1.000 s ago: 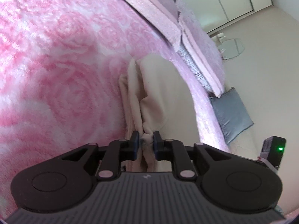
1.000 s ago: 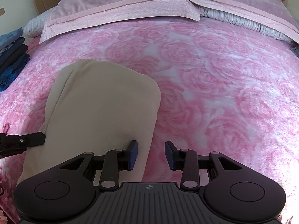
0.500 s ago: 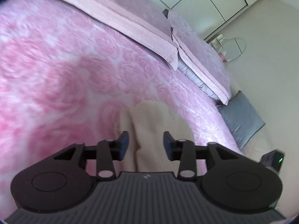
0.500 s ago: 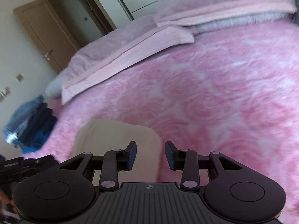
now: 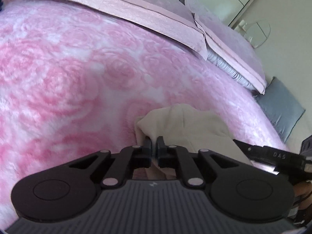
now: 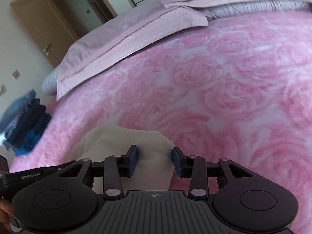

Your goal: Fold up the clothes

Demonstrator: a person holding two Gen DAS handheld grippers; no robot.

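A cream folded garment [image 5: 187,124] lies on the pink rose-patterned blanket [image 5: 78,74]. My left gripper [image 5: 154,143] is shut on the garment's near left edge, cloth pinched between its fingertips. In the right wrist view the same garment [image 6: 120,140] lies under my right gripper [image 6: 155,154], which is open with its fingers astride the garment's right corner, gripping nothing. The right gripper's side shows at the right edge of the left wrist view [image 5: 273,154].
Pink pillows [image 5: 117,5] line the head of the bed. A grey-blue cushion [image 5: 280,105] sits off the bed's right side. A stack of dark blue folded clothes [image 6: 25,124] sits at the bed's left edge, near a brown door [image 6: 39,25].
The left gripper let go of the garment, opened, then closed on its edge again. Both grippers tilted up, so the pillows came into view. The right gripper stayed open.
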